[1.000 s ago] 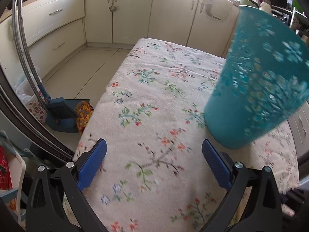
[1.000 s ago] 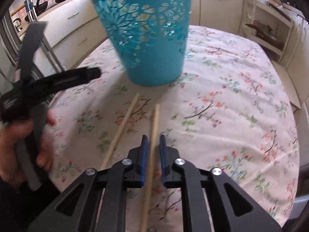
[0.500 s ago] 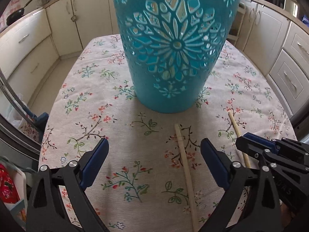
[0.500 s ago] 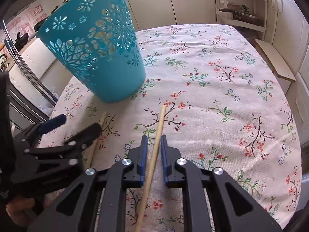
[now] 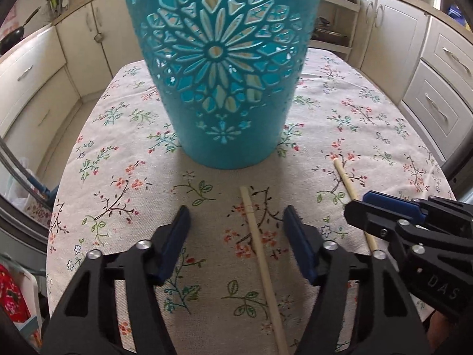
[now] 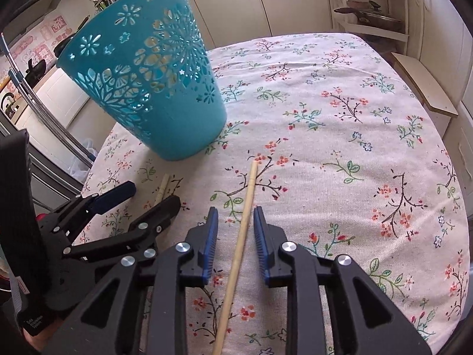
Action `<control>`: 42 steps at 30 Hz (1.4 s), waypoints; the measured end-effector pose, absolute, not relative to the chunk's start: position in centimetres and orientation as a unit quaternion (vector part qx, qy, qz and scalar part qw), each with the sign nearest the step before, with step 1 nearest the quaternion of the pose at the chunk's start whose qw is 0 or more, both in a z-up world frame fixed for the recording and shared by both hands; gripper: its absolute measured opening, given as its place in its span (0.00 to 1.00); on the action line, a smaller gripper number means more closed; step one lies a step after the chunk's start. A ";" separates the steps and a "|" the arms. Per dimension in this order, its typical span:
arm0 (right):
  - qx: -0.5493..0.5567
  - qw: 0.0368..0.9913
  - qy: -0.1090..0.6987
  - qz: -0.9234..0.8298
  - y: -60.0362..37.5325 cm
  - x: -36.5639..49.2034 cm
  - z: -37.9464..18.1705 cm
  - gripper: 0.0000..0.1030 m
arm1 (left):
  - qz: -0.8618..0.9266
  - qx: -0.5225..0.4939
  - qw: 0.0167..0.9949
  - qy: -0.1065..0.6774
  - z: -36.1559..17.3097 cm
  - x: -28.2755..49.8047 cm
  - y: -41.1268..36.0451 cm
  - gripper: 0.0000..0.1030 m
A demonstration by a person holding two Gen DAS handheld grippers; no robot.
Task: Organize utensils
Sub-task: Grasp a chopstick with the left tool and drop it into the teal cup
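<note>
**Both grippers straddle a chopstick each, neither pinching**

My left gripper (image 5: 236, 224) hangs over the floral-print tablecloth (image 5: 124, 177), its blue pads (image 5: 177, 236) parted and just now drawing inward. One pale wooden chopstick (image 5: 260, 254) lies flat between them, nearer the right-hand pad, and I see clear cloth on both sides of it, so nothing is gripped.

My right gripper (image 6: 235, 222) has just been widening. The second pale wooden chopstick (image 6: 241, 236) lies between its ribbed blue pads (image 6: 210, 230) with a gap either side; it rests loose on the cloth, tip pointing toward twelve o'clock.

The tall teal plastic basket with cut-out flower pattern (image 5: 221, 68) stands upright at twelve o'clock from the left gripper, near the chopstick tips but not touching them. From the right wrist it sits at about eleven o'clock.
</note>
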State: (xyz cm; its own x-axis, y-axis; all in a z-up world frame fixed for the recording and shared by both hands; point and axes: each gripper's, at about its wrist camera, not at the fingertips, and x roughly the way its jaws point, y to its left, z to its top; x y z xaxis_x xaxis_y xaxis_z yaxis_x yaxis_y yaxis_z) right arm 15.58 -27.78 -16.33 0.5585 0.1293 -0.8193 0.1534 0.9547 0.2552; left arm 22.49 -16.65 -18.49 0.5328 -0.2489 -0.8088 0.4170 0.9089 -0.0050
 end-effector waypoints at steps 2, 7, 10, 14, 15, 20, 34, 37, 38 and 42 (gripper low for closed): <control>0.151 0.871 0.467 -0.006 -27.8 15.7 -16.4 0.26 | -0.197 0.092 0.870 0.442 -18.4 22.6 -16.7 0.44; 0.141 0.876 0.461 -0.007 -27.4 15.9 -16.5 0.33 | -0.211 0.068 0.865 0.450 -18.3 23.4 -15.9 0.08; 0.133 0.878 0.460 -0.008 -27.3 16.0 -16.5 0.34 | -0.229 0.032 0.852 0.469 -18.3 24.3 -14.4 0.05; 0.136 0.878 0.459 -0.008 -27.3 16.0 -16.5 0.34 | -0.239 -0.008 0.841 0.486 -17.8 24.9 -12.1 0.05; 0.137 0.878 0.459 -0.007 -27.3 16.0 -16.5 0.34 | -0.243 -0.018 0.840 0.485 -17.5 24.7 -11.4 0.05; 0.143 0.876 0.460 -0.006 -27.4 16.0 -16.5 0.34 | -0.285 -0.051 0.841 0.456 -13.3 23.0 -8.6 0.05; 0.151 0.874 0.461 -0.002 -27.7 15.8 -16.5 0.38 | -0.296 -0.130 0.922 0.214 5.2 27.8 -9.9 0.05; 0.153 0.874 0.460 0.001 -27.7 15.9 -16.5 0.40 | -0.267 -0.143 0.935 0.183 5.8 29.7 -11.2 0.05; 0.155 0.874 0.460 0.002 -27.8 15.9 -16.5 0.40 | -0.257 -0.143 0.940 0.172 5.7 30.1 -11.6 0.05; 0.162 0.874 0.458 0.008 -27.9 16.0 -16.6 0.42 | -0.234 -0.132 0.951 0.150 4.9 31.6 -13.1 0.05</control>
